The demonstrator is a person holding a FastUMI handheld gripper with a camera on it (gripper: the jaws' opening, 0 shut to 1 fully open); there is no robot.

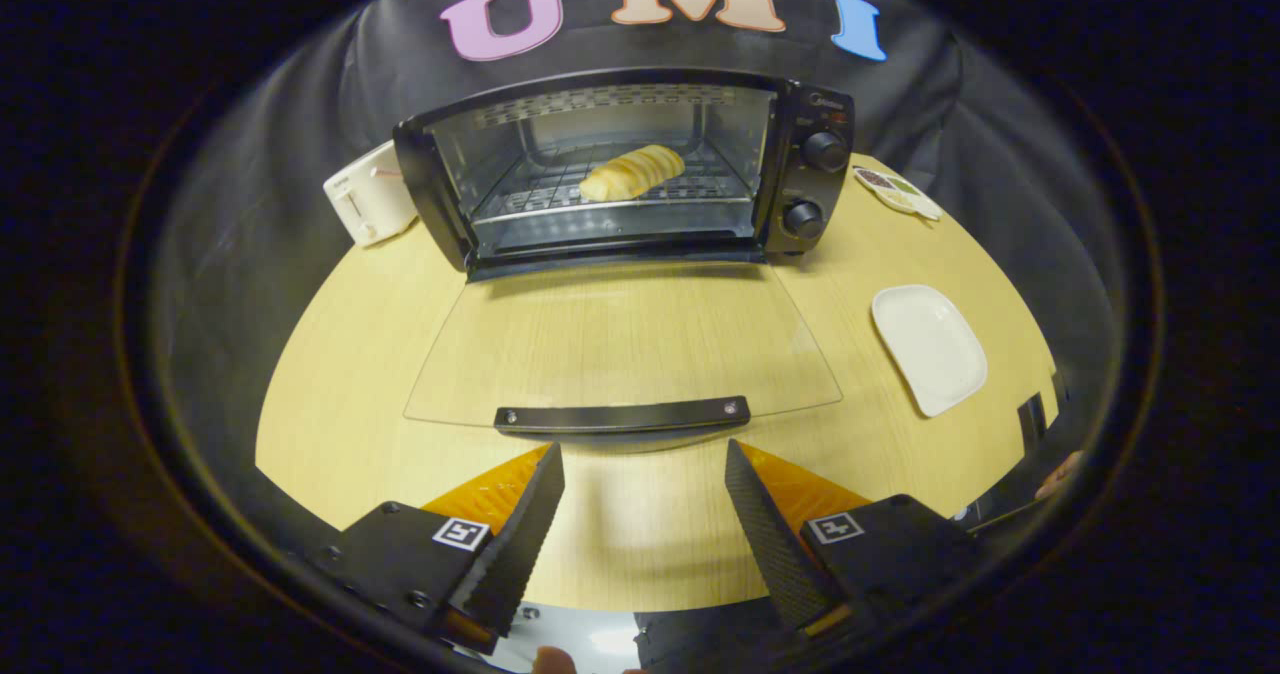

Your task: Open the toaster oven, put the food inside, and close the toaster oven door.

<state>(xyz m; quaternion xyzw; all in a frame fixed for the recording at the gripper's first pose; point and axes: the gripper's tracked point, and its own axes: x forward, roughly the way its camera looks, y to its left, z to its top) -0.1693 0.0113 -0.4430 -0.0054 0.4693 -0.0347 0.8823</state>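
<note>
1. The hand-held gripper [645,459] is hovering over the near part of the desk [340,374], its 2 fingers [525,544] spread wide apart and holding nothing.
2. The toaster oven [800,154] is sitting at the far side of the desk, against the booth's black cloth wall, with its cavity facing the fingers.
3. Its glass door [620,344] is lying fully open, folded down flat toward the fingers, with the wood grain showing through it.
4. The door's dark handle bar [622,416] is running crosswise just ahead of the fingertips, apart from them, spanning roughly the gap between them.
5. The food, a pale golden bread roll [632,172], is resting on the wire rack [545,194] inside the oven, about midway across it.
6. 2 round knobs [825,151] are sitting one above the other on the oven's right-hand panel.
7. A white toaster [368,196] is standing just beside the oven's left side.
8. A white plate [930,346] is lying empty on the desk to the right of the open door.
9. A small dish [897,192] with dark and greenish contents is lying farther back, near the oven's right side.
</note>
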